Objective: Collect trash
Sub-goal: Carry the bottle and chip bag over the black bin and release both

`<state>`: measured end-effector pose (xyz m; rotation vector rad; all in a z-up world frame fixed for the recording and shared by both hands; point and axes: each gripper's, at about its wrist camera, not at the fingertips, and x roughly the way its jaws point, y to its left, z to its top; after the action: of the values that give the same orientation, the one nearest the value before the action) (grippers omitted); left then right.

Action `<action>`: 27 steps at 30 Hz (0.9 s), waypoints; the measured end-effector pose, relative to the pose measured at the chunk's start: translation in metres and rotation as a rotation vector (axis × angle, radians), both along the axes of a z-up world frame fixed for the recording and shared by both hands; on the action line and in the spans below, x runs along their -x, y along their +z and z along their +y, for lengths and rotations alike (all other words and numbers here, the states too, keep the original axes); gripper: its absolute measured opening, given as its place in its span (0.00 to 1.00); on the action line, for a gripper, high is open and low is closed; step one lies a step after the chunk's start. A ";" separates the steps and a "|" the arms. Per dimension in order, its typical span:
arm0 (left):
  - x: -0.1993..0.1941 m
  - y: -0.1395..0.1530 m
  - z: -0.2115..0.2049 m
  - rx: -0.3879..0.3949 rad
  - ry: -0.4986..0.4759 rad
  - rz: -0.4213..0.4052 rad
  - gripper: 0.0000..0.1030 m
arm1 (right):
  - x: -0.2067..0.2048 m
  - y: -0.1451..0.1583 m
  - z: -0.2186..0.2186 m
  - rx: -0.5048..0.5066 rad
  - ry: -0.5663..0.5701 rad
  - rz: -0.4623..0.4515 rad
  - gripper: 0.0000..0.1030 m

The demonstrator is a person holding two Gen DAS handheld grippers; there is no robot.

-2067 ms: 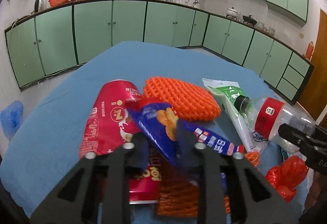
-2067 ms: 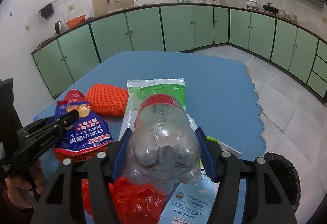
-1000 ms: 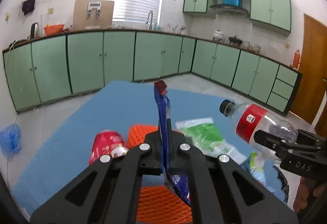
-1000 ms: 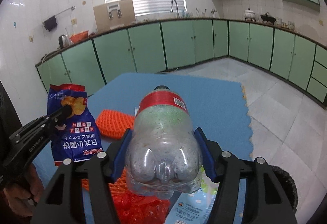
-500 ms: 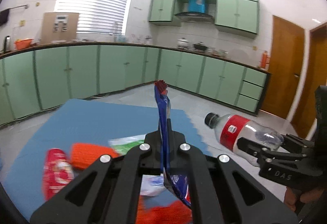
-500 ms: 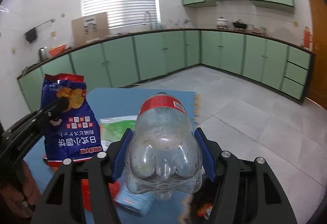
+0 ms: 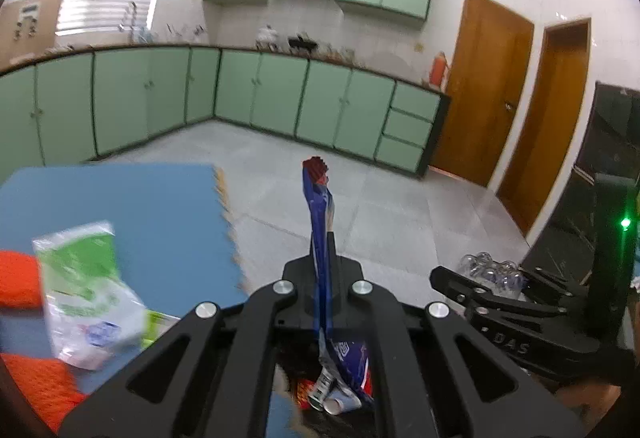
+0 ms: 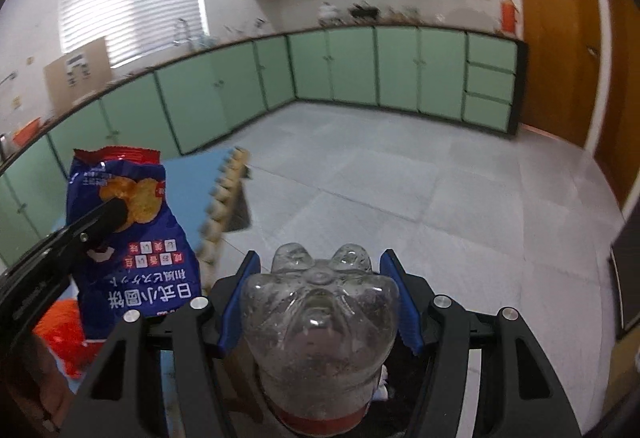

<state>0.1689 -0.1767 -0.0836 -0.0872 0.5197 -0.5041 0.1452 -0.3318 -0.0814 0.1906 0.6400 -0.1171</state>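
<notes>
**A:** Start at the claws. What are they doing?

**B:** The left claw [image 7: 326, 262] is pressed together on the blue snack bag [image 7: 320, 222], which stands edge-on above the fingers with its lower end dangling below them. The right claw [image 8: 318, 298] pinches the clear plastic bottle [image 8: 320, 338] across its body, blue pads on either side, base toward the camera.

**A:** What has changed?

**B:** A second ago both claws were over the blue mat [image 7: 132, 206] and its litter. They have since swung past the mat's scalloped edge, over grey floor tiles. Beneath the left claw a dark bin [image 7: 292, 370] with scraps inside has come into view, so I judge both pieces are about to be dropped.

**A:** And what is left?

**B:** The green-and-white wrapper [image 7: 80, 290] and orange mesh [image 7: 20, 278] lie back on the mat near its edge, well apart from both claws. More trips seem needed.
</notes>
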 end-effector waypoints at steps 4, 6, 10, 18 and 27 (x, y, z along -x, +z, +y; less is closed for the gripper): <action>-0.012 -0.023 -0.021 -0.030 -0.041 0.048 0.00 | -0.004 -0.027 -0.026 -0.046 -0.038 0.044 0.59; -0.016 -0.034 -0.030 -0.055 -0.066 0.071 0.02 | -0.009 -0.035 -0.034 -0.043 -0.037 0.068 0.60; -0.022 -0.046 -0.037 -0.072 -0.078 0.097 0.24 | -0.009 -0.038 -0.048 -0.029 -0.073 0.063 0.76; -0.020 -0.035 -0.027 -0.055 -0.077 0.064 0.43 | -0.003 -0.032 -0.055 -0.009 -0.134 0.046 0.79; 0.008 -0.002 0.019 -0.061 0.022 -0.046 0.68 | 0.007 -0.002 -0.027 0.037 -0.129 -0.031 0.94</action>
<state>0.1609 -0.1578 -0.0854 -0.0228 0.4886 -0.4678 0.1378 -0.3586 -0.0830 0.1976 0.5938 -0.2500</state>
